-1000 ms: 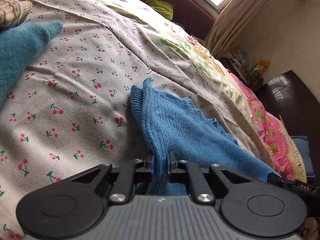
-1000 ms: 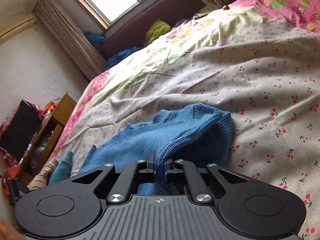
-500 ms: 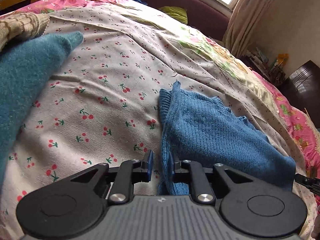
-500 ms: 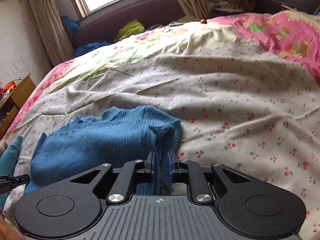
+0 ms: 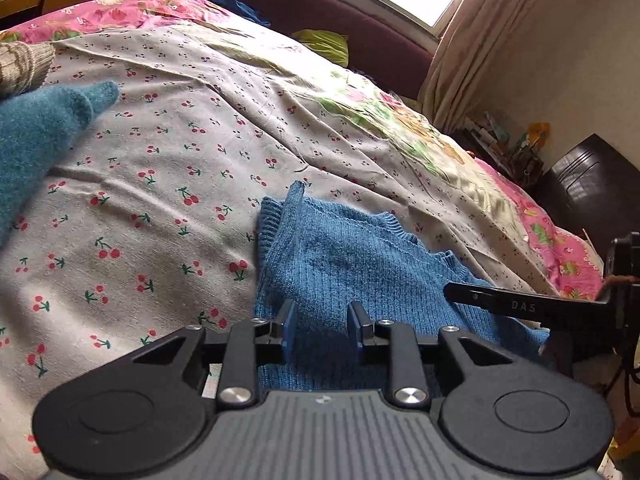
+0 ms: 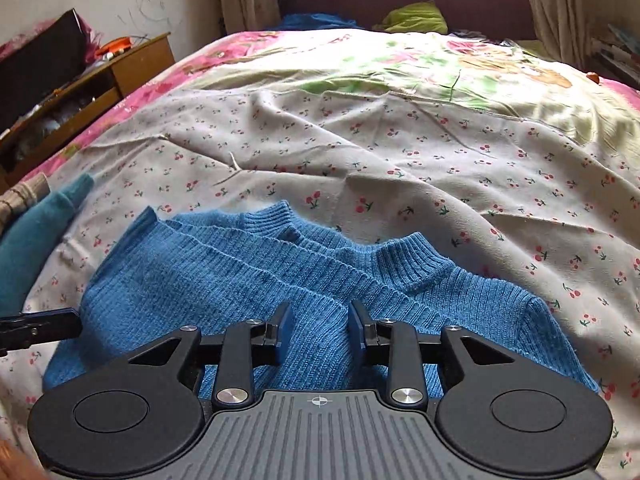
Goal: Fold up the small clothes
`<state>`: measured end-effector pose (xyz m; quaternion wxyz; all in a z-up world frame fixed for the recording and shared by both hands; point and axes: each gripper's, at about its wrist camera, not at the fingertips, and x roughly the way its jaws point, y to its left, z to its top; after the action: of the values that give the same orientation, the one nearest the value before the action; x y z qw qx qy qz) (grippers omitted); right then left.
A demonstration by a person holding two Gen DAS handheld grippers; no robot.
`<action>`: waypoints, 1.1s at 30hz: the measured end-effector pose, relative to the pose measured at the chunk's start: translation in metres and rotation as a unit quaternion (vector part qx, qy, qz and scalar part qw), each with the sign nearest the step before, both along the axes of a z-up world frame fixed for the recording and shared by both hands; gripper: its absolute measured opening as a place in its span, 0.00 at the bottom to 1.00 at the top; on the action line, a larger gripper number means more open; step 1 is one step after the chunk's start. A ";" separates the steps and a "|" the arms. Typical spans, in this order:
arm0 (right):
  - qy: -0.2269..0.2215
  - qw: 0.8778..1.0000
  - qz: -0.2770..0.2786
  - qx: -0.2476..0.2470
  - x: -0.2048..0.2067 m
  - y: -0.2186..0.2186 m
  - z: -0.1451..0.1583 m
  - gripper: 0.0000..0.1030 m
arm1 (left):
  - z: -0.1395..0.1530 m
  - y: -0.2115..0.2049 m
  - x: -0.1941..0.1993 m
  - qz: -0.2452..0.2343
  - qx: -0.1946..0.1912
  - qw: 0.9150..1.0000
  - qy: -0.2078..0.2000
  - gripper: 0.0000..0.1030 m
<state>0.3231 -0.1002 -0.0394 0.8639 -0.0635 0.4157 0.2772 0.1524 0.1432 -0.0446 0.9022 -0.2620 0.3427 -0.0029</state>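
Right wrist view shows the bed [image 6: 400, 152] under a cherry-print sheet [image 6: 500, 184], with a flowered quilt [image 6: 400, 64] beyond it toward the window end. On the sheet, nearest the camera, lies the blue knit sweater [image 6: 248, 280], folded over itself with its ribbed collar facing away. The right hand-held gripper [image 6: 319, 326] hangs just above the knit, jaws apart and holding nothing. In the left wrist view the left hand-held gripper [image 5: 322, 330] is likewise parted over the sweater's left edge, gripping nothing. A teal garment [image 5: 36, 140] lies well off to the left on the sheet, a beige knit piece [image 5: 20, 66] touching it behind.
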 end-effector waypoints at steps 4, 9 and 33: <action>-0.006 1.000 -0.002 -0.001 -0.001 -0.003 0.010 0.03 | -0.002 -0.001 0.001 -0.003 -0.002 1.000 -0.004 0.37; -0.029 0.999 -0.027 0.024 0.008 -0.004 0.025 0.01 | 0.003 0.002 0.004 0.002 -0.004 1.000 -0.019 0.38; -0.056 0.988 -0.126 0.064 -0.045 -0.076 0.038 0.12 | -0.001 0.001 -0.012 0.016 0.031 0.999 -0.013 0.50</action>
<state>0.2785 -0.1760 -0.0018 0.9162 0.0300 0.3528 0.1879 0.1403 0.1437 -0.0460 0.9142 -0.2388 0.3269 0.0187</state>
